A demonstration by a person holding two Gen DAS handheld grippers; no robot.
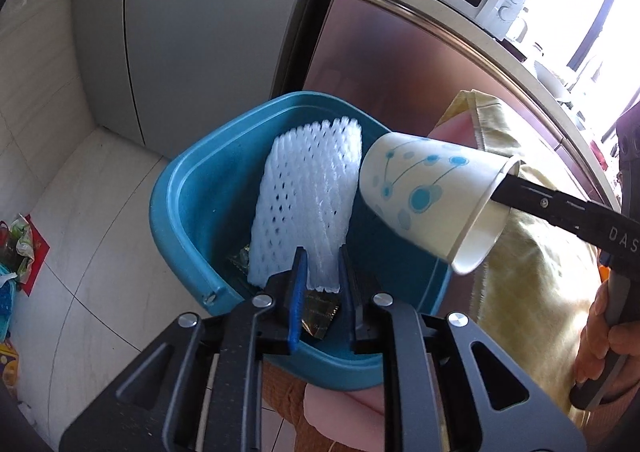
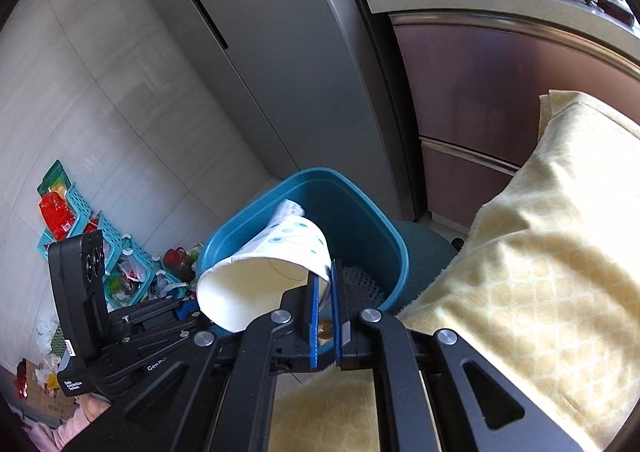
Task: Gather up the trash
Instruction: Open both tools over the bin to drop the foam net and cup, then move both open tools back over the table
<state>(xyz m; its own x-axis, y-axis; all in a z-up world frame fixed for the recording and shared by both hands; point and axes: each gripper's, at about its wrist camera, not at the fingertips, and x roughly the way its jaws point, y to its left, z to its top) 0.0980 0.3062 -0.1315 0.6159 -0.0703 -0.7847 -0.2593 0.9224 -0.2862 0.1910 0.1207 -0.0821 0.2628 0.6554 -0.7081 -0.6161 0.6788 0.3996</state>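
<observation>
You are holding the left gripper (image 1: 322,272) over the near rim of the blue bin (image 1: 176,187), its jaws narrowly parted and pinching the lower end of a white foam fruit net (image 1: 308,191), which is hanging inside the bin and leaning toward the far wall. You are holding the right gripper (image 2: 325,284) beside it with the jaws almost closed, clamping the rim wall of a paper cup (image 2: 276,264) with blue dot print; one finger is sitting inside the mouth, the other outside. The cup is lying tilted, base pointing into the bin and mouth toward you, above the bin opening and not yet released. At the bin floor a dark wrapper (image 1: 320,316) is already lying, so part of the collection appears done. Judging by this, both items are at the drop stage: release is what is left. Beyond the bin, the yellow cloth (image 2: 540,252) is covering the surface to the right, and further loose litter (image 2: 132,272) is lying among teal baskets (image 2: 80,207) on the floor, possibly remaining to collect.
</observation>
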